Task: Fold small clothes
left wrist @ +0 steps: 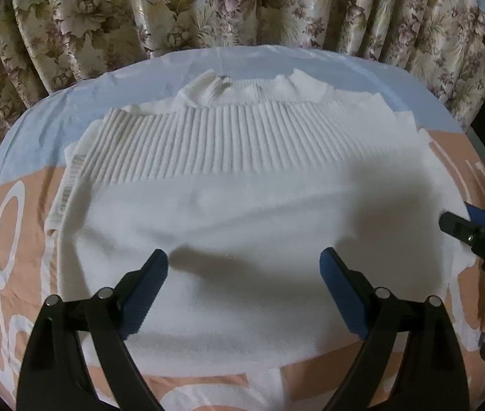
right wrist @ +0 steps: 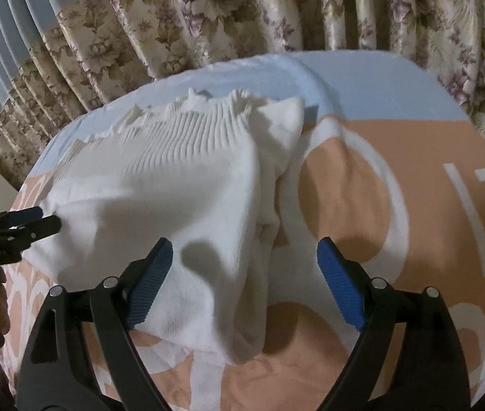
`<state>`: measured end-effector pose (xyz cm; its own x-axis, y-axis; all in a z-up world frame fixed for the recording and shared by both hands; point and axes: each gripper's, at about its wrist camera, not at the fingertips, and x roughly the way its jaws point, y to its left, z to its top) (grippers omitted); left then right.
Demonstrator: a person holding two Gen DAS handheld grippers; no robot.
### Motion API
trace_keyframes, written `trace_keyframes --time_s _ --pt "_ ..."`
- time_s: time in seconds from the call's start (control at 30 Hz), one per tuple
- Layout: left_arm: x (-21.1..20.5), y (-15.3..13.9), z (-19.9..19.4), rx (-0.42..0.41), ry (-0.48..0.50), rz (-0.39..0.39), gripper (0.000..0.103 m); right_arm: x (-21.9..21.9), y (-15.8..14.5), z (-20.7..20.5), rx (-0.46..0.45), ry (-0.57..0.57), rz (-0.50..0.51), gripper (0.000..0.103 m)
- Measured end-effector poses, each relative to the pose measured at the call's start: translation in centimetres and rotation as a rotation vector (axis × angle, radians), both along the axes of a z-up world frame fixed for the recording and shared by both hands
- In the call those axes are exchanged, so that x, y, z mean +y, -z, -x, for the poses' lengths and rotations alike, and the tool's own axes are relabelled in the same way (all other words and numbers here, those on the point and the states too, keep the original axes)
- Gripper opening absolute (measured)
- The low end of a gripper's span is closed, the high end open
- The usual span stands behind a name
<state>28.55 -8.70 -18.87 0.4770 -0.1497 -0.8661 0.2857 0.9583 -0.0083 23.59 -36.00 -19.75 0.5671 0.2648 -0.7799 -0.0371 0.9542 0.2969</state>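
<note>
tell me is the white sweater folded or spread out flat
Folded. The white sweater lies doubled over on the bedsheet: its ribbed hem rests across the upper layer, and stacked layers show at its right edge.

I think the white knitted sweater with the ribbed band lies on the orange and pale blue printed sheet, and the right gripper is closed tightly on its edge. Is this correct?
Not quite. The white knitted sweater does lie on the orange and pale blue printed sheet, but the right gripper is open: the right wrist view shows its blue fingers spread wide and pressing on nothing, the sweater's edge lying loose between them.
</note>
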Motion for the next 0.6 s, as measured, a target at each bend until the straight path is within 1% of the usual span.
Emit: trace_keyframes --time_s 0.13,0.23,0.3,0.37,0.6 --pt "0.1 0.8 -0.7 0.017 -0.003 -0.004 0.091 0.1 0.4 -0.9 0.020 -0.024 -0.034 0.085" --pt "0.1 1.1 -0.9 0.020 0.000 -0.007 0.091 0.2 0.6 -2.0 0.038 -0.040 -0.052 0.077" --pt "0.1 1.2 -0.8 0.019 0.003 -0.013 0.091 0.2 0.6 -2.5 0.041 -0.041 -0.051 0.069" --pt "0.1 1.4 -0.9 0.020 0.007 -0.017 0.091 0.2 0.8 -3.2 0.050 -0.044 -0.067 0.066" --pt "0.2 1.7 -1.0 0.024 0.006 -0.007 0.091 0.4 0.9 -4.8 0.059 -0.054 -0.074 0.064"
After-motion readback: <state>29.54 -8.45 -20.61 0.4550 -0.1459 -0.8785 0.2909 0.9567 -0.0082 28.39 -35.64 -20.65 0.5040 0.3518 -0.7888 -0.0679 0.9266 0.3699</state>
